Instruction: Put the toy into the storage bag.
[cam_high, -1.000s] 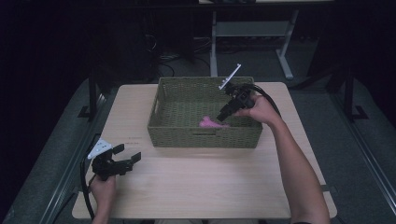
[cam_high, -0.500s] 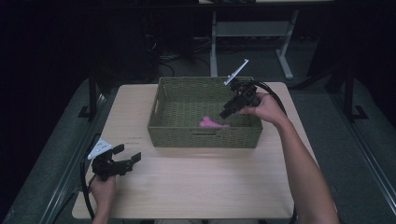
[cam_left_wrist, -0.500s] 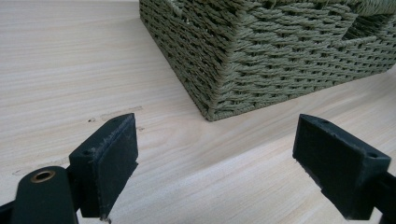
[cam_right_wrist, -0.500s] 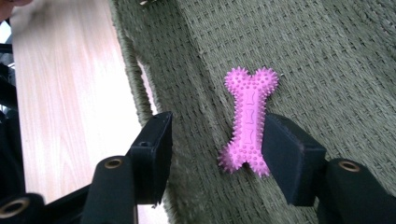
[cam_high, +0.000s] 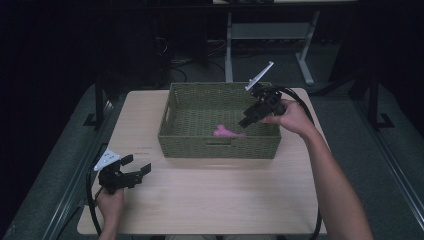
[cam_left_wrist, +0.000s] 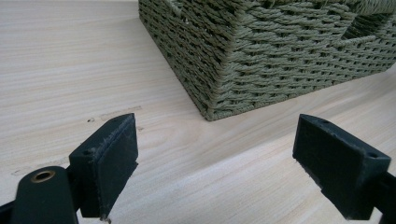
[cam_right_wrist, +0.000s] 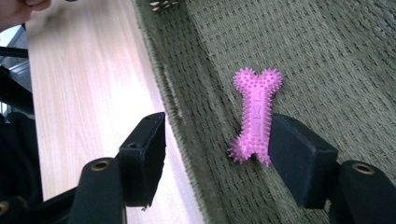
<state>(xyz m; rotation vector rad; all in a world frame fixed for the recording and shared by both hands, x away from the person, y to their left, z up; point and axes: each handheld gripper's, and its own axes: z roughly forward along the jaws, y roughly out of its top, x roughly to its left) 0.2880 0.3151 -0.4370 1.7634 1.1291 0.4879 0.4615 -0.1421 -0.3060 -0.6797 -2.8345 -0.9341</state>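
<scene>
Fingers (cam_right_wrist: 299, 158) have just opened, freeing the bone (cam_right_wrist: 255, 115).

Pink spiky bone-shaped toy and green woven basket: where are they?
Pink spiky bone-shaped toy (cam_right_wrist: 255, 116), right gripper view, middle of its shaft.
Green woven basket (cam_high: 218, 147), high view, near outer wall.

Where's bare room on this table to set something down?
The table is bare between the basket and its near edge, right of the left gripper. The basket floor left of the pink bone toy is free. The right gripper crowds the basket's right end.
</scene>
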